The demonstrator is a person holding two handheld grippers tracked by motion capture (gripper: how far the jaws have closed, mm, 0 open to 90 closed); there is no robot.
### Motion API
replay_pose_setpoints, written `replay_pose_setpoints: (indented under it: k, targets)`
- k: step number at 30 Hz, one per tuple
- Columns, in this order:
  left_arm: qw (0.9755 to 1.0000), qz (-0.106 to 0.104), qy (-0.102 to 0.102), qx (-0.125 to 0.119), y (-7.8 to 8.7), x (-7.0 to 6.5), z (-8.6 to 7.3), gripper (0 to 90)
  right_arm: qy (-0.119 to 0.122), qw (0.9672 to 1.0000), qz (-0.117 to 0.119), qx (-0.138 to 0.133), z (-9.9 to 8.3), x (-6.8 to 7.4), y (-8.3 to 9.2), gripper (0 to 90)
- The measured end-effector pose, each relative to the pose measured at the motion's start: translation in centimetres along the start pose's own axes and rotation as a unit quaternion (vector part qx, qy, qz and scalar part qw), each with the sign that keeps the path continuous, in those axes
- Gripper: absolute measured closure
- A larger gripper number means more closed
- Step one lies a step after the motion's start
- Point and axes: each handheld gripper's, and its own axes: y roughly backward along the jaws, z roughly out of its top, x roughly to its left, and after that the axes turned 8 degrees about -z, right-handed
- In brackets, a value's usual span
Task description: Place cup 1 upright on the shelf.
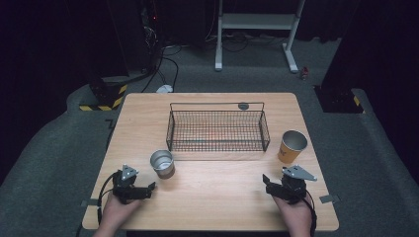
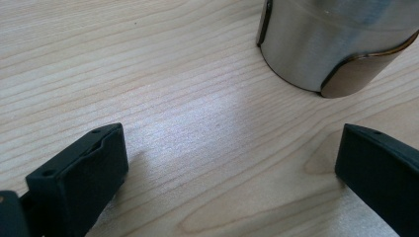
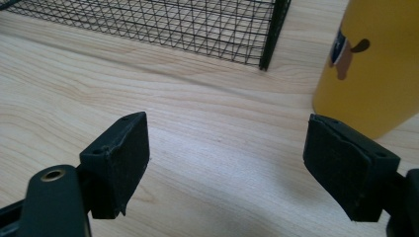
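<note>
A black wire basket [image 1: 217, 131] stands empty in the middle of the wooden table [image 1: 222, 197]. Left of its front stands a silver metal cup [image 1: 162, 163], upright. A yellow cup [image 1: 292, 146] with a small picture on it stands at the basket's right front corner. My left gripper [image 1: 134, 181] rests near the table's front left, open, with the silver cup [image 2: 326, 44] just ahead and to the right of the left gripper's [image 2: 231, 143] jaws. My right gripper [image 1: 286, 180] is open at the front right. The yellow cup [image 3: 375, 64] is close ahead of the right gripper's [image 3: 227, 133] right jaw, and the basket [image 3: 197, 24] lies farther off.
A small dark round disc [image 1: 243, 105] lies on the table behind the basket. Beyond the table, on the grey floor, are a white stand's legs [image 1: 290, 54], cables and a yellow-and-black striped base [image 1: 106, 96]. Bare wood spans the table's front between my hands.
</note>
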Motion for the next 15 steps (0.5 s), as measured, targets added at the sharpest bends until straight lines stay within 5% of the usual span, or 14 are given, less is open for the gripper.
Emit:
replay_pose_setpoints:
  k: [15]
  targets:
    - [1.0000,0.000,0.000,0.000,0.0,0.0,0.0,0.2,-0.016,0.9996,-0.022,0.003,-0.2,-1.4,0.2,14.8]
